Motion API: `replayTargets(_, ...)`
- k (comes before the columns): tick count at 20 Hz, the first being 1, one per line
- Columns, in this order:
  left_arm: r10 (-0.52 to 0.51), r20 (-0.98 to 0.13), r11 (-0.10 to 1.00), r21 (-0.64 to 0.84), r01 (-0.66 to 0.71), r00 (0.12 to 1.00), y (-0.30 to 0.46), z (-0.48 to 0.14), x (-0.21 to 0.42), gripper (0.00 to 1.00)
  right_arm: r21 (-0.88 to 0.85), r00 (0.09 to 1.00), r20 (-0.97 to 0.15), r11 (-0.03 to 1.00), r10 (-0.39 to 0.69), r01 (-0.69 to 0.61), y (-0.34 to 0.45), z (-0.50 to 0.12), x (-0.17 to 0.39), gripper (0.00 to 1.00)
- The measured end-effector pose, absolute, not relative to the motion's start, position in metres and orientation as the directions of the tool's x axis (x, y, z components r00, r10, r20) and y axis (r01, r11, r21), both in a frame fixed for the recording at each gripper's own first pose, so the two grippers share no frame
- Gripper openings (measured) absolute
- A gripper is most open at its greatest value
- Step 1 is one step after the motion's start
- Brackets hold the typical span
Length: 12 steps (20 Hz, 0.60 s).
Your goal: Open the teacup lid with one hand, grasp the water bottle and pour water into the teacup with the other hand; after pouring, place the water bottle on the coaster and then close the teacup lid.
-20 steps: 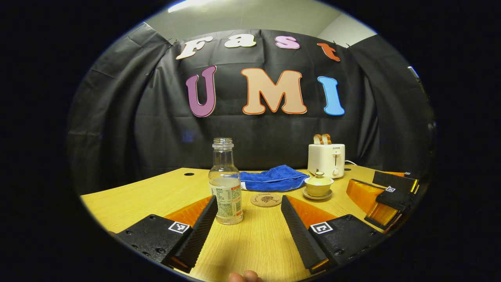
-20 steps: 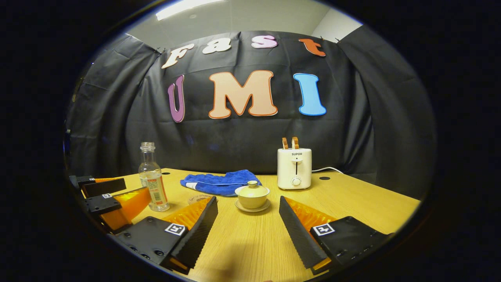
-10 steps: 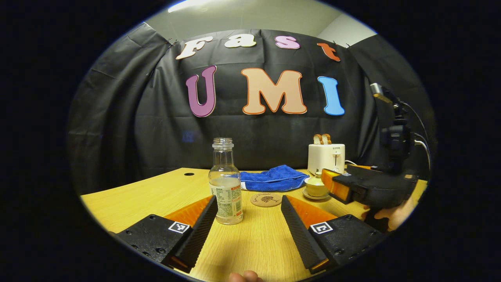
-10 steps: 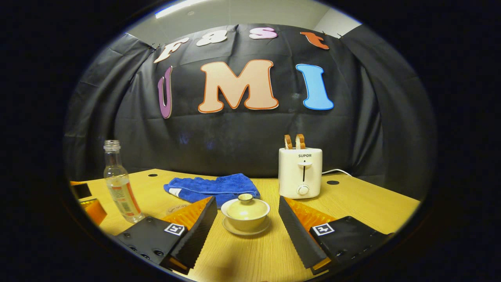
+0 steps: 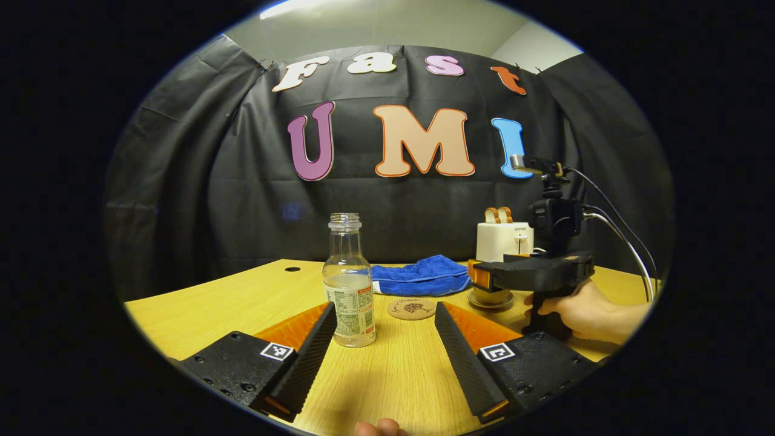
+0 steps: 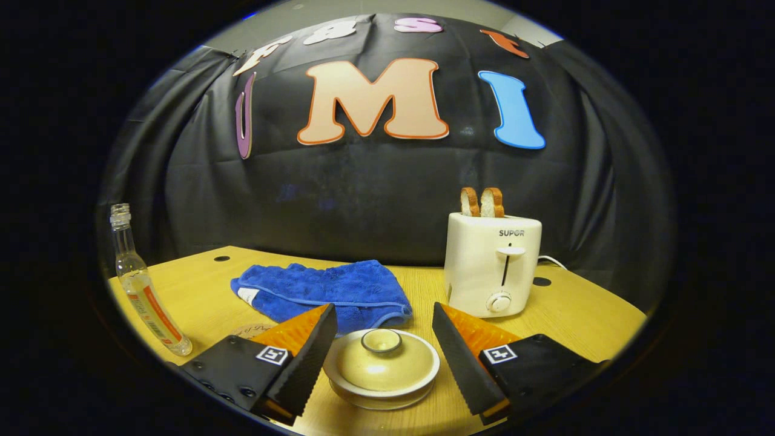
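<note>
Straddling the lidded teacup (image 6: 381,366), our right gripper (image 6: 381,357) gapes wide; behind stand a blue towel (image 6: 321,293) and SUPOR toaster (image 6: 493,266). Left gripper (image 5: 384,339) is spread beside the labelled bottle (image 5: 349,284).

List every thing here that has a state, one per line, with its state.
Pale yellow ceramic teacup: lid on.
Clear glass water bottle: uncapped, upright, partly filled.
White two-slot toaster: toast slices sticking up.
Blue terry towel: crumpled.
Round cork coaster: bare.
Left gripper: jaws open.
Right gripper: jaws open, flanking the teacup.
</note>
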<state>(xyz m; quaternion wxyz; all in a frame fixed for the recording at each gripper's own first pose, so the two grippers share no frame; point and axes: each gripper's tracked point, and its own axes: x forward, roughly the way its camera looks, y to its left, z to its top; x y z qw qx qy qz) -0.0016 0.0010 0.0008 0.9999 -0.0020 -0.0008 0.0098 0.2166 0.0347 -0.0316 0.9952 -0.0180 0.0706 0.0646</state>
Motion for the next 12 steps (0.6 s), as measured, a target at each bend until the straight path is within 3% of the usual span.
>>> replayTargets(2, 0.02, 0.001, 1.0, -0.004, -0.02, 1.0, 0.002, 0.001, -0.001, 0.95, -0.021, 0.981, -0.148, 0.991, 0.129, -0.133, 0.035, -0.033, 0.222, 0.89)
replayTargets(5, 0.02, 0.001, 1.0, -0.004, -0.02, 1.0, 0.002, 0.0, -0.001, 0.95, -0.01, 0.977, -0.163, 0.99, 0.137, -0.14, 0.034, -0.036, 0.226, 0.86)
replayTargets(8, 0.02, 0.0, 1.0, -0.004, -0.02, 1.0, 0.002, 0.0, -0.001, 0.96, -0.013, 0.975, -0.163, 0.988, 0.152, -0.156, 0.036, -0.037, 0.227, 0.49)
replayTargets(11, 0.021, 0.0, 1.0, -0.004, -0.021, 1.0, 0.002, 0.0, -0.001, 0.96, -0.019, 0.97, -0.172, 0.984, 0.17, -0.176, 0.04, -0.037, 0.223, 0.46)
replayTargets(12, 0.022, 0.001, 1.0, -0.004, -0.022, 1.0, 0.002, 0.0, -0.001, 0.96, -0.019, 0.97, -0.172, 0.984, 0.17, -0.176, 0.04, -0.039, 0.229, 0.38)
